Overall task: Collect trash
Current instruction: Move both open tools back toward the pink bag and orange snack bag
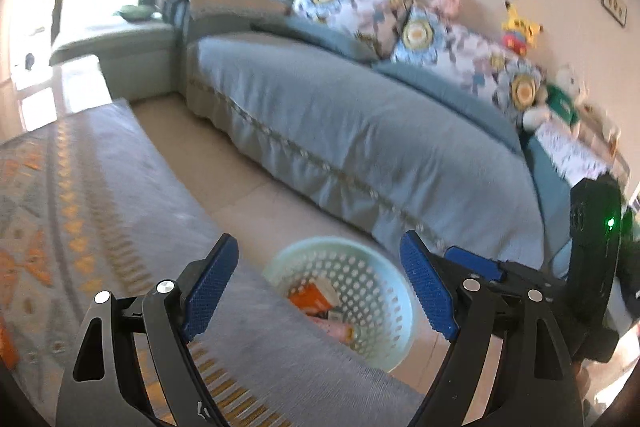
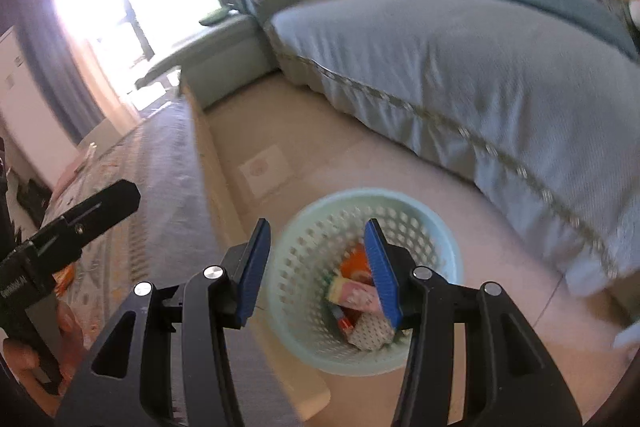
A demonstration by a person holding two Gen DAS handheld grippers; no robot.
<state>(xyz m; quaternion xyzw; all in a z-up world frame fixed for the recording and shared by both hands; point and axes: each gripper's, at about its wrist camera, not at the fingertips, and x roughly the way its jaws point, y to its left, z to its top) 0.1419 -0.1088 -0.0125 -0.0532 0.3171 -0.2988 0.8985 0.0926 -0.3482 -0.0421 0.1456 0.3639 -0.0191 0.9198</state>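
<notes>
Right wrist view looks almost straight down into the pale green basket (image 2: 362, 283), which stands on the tiled floor (image 2: 360, 163) between the sofa (image 2: 460, 67) and the edge of the cloth-covered surface (image 2: 168, 187). Trash (image 2: 356, 299) already lies in the bottom of the basket: an orange packet, a pink-and-yellow carton and a dotted white box, piled against one another. The right gripper (image 2: 320, 271) hangs directly above the basket with its jaws spread wide and nothing between them, which fits a spot chosen for dropping things in. The left gripper (image 1: 316, 287) is beside the basket, over the near edge of the surface, and its jaws are likewise wide apart and empty. From its camera the basket (image 1: 340, 303) is half hidden behind that edge. Standing just beside the surface, the basket seems placed so either hand can reach it. An orange scrap (image 1: 8, 347) at the far edge of the surface from the basket may be trash; blur leaves that unsure.
</notes>
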